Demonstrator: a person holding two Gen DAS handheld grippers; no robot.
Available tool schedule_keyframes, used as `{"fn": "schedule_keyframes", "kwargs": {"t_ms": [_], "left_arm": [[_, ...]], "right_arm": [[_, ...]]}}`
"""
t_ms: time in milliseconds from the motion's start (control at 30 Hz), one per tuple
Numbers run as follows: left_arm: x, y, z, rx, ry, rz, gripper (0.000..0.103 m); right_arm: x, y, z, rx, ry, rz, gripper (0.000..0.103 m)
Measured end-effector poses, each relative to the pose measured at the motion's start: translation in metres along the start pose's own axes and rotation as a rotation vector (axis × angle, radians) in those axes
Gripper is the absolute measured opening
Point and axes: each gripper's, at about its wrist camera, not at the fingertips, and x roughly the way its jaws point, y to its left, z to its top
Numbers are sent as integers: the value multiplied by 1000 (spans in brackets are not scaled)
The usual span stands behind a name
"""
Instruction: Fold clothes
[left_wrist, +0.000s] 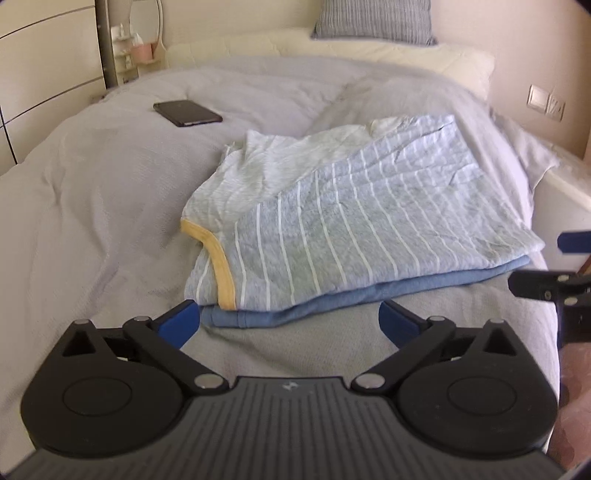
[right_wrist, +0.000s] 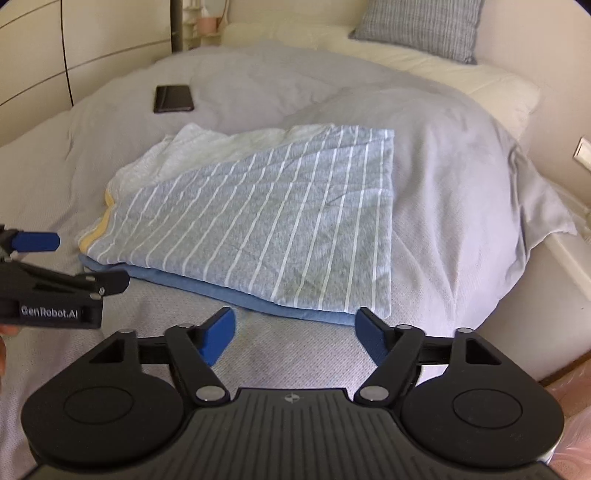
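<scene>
A grey shirt with white stripes and a yellow neck trim (left_wrist: 332, 221) (right_wrist: 266, 221) lies folded on the bed, on top of a folded blue garment (left_wrist: 295, 314) (right_wrist: 221, 291). My left gripper (left_wrist: 290, 321) stands open just short of the pile's near edge, nothing between its blue pads. My right gripper (right_wrist: 295, 332) is open too, close to the pile's near right corner, with only bedding between its fingers. In the left wrist view the right gripper's fingers (left_wrist: 535, 288) show at the right edge. The left gripper's fingers (right_wrist: 107, 282) reach in from the left of the right wrist view.
A black phone (left_wrist: 187, 112) (right_wrist: 173, 98) lies further back on the grey bedspread (left_wrist: 92, 203) (right_wrist: 461, 184). Cream pillows (left_wrist: 369, 55) and a striped grey cushion (left_wrist: 373, 20) (right_wrist: 421, 26) sit at the head. A wall with switches (left_wrist: 546, 101) runs along the right side.
</scene>
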Motion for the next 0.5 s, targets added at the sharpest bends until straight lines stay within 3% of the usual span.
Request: {"fn": "schedule_keyframes", "kwargs": {"t_ms": [67, 300, 367, 500], "left_arm": [[-5, 2, -14, 1, -31, -14, 102], [-17, 10, -38, -57, -99, -46, 102], [-23, 15, -38, -74, -156, -33, 102], [-30, 22, -38, -102, -184, 2, 102]], "right_arm": [[-3, 4, -6, -9, -48, -9, 92], [-1, 20, -31, 6, -116, -9, 97], [-1, 26, -36, 8, -138, -11, 97], [-6, 36, -44, 7, -193, -17, 100]]}}
